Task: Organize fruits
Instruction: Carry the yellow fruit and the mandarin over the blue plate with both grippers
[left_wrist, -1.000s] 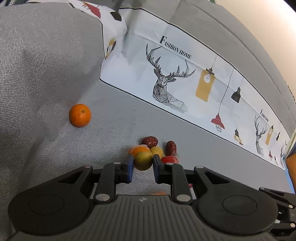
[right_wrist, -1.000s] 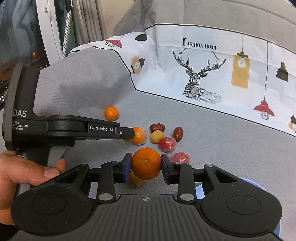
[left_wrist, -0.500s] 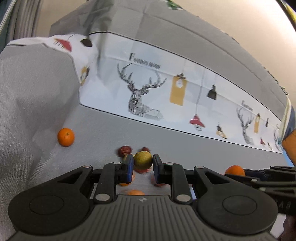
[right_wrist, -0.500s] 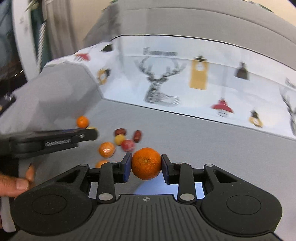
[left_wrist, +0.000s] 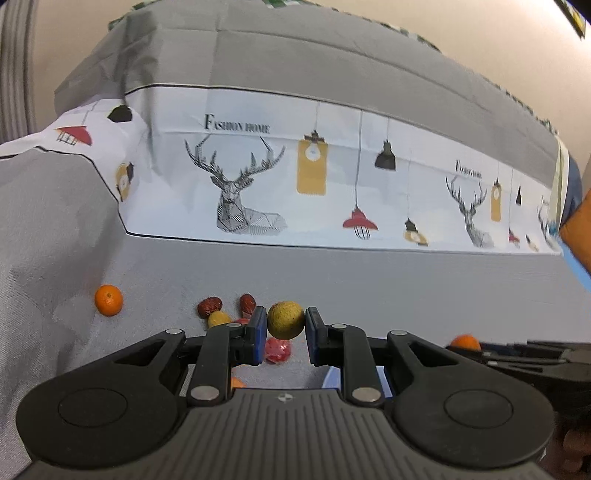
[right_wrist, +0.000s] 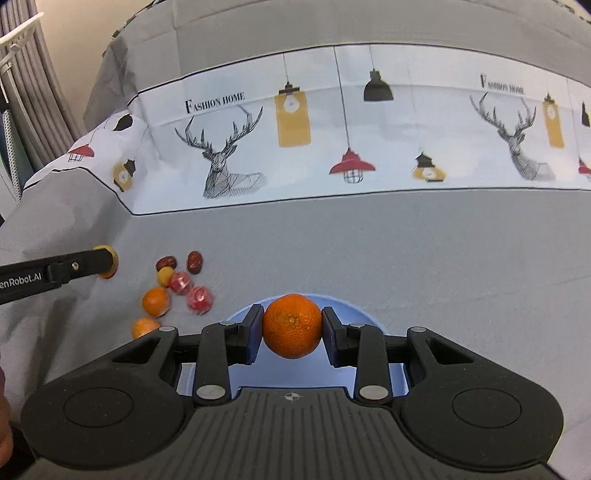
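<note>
Hovering over the blue bowl (right_wrist: 364, 314), right tongs (right_wrist: 291, 326) grip an orange (right_wrist: 291, 325); left tongs (left_wrist: 285, 320) grip a yellow-green fruit (left_wrist: 285, 319)

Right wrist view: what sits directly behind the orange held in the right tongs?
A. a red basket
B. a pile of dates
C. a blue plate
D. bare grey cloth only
C. The right tongs are shut on the orange, and the rim of a blue plate curves behind it; the loose fruit lies off to the left on the grey cloth.
</note>
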